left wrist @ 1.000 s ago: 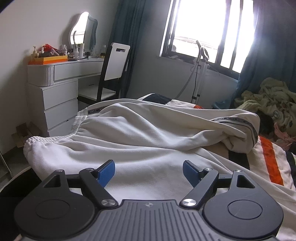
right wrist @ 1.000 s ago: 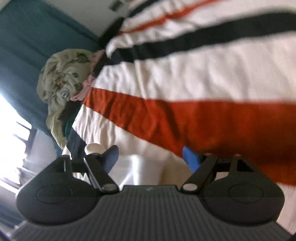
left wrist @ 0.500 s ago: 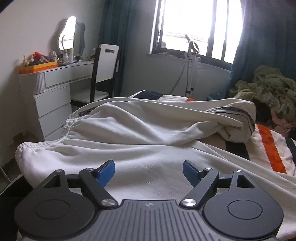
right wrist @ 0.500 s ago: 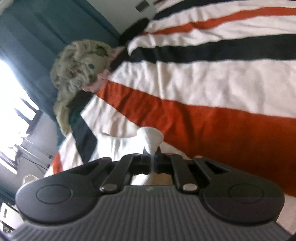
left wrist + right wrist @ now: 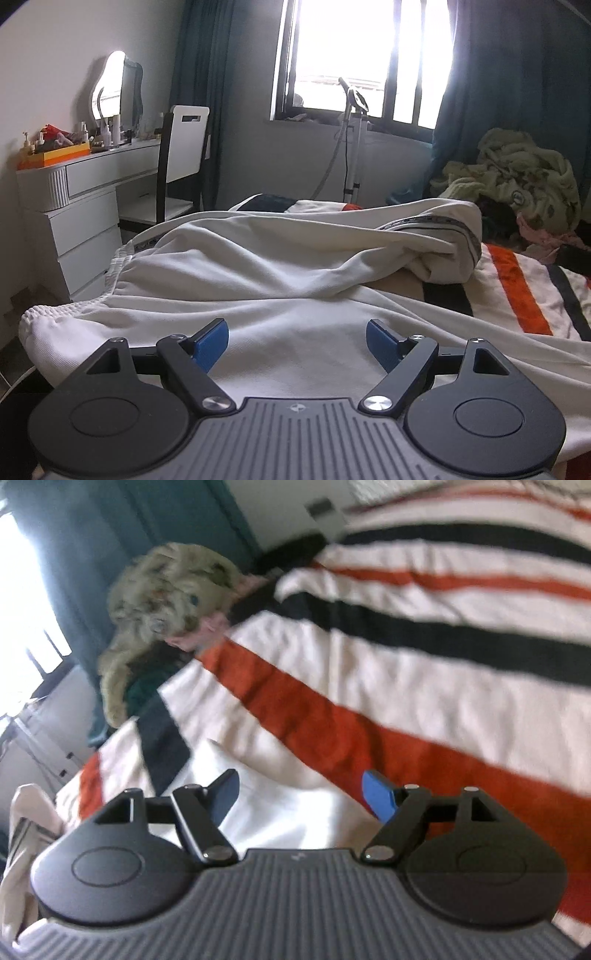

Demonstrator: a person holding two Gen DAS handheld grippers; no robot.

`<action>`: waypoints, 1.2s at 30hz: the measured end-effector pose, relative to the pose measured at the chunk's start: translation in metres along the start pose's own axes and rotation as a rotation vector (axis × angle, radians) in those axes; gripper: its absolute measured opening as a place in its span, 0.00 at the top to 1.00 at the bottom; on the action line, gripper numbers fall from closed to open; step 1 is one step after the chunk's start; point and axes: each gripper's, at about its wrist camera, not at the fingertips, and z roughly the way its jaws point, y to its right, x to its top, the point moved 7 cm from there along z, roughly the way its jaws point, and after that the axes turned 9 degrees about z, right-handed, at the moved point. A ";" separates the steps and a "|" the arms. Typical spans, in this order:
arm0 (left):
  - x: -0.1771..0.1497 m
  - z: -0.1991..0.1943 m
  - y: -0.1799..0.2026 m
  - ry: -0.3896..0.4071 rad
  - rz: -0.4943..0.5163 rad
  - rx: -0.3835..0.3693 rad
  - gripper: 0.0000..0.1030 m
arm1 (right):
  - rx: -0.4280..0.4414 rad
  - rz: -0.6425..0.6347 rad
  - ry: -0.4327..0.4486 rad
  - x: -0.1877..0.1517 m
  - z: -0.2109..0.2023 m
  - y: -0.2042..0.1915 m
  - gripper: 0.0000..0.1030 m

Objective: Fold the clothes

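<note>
white trousers (image 5: 266,280) lay spread, rumpled, across striped bed (image 5: 424,672), likely for folding | left tongs (image 5: 297,338) released, poised over cloth near waistband (image 5: 48,314), grasping nothing | right tongs (image 5: 299,794) released above a white fold, empty, view blurred

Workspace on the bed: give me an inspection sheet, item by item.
Surface: striped bedspread, white with orange and black bands.
Job's things: white garment spread out and rumpled, far end bunched.
Clutter: heap of greenish patterned clothes at the bed's far side.
Grippers: left gripper open over the garment; right gripper open, white cloth beneath it, nothing gripped.
Cables: hose on the garment steamer under the window.
Surroundings: dressing table with mirror and bottles, chair, dark curtains.
</note>
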 end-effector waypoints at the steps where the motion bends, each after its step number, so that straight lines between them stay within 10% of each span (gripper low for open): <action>1: 0.000 -0.001 0.000 0.001 0.001 0.000 0.19 | 0.019 -0.043 0.018 0.004 -0.009 -0.013 0.26; 11: 0.002 -0.011 0.007 0.028 0.031 -0.009 0.18 | 0.390 -0.301 0.009 -0.023 -0.099 -0.163 0.27; 18: 0.001 -0.011 0.015 0.041 0.069 -0.019 0.18 | 0.506 -0.435 -0.035 -0.126 -0.124 -0.214 0.27; 36: -0.010 0.003 0.016 -0.032 0.075 -0.008 0.16 | 0.498 -0.509 -0.122 -0.160 -0.112 -0.211 0.28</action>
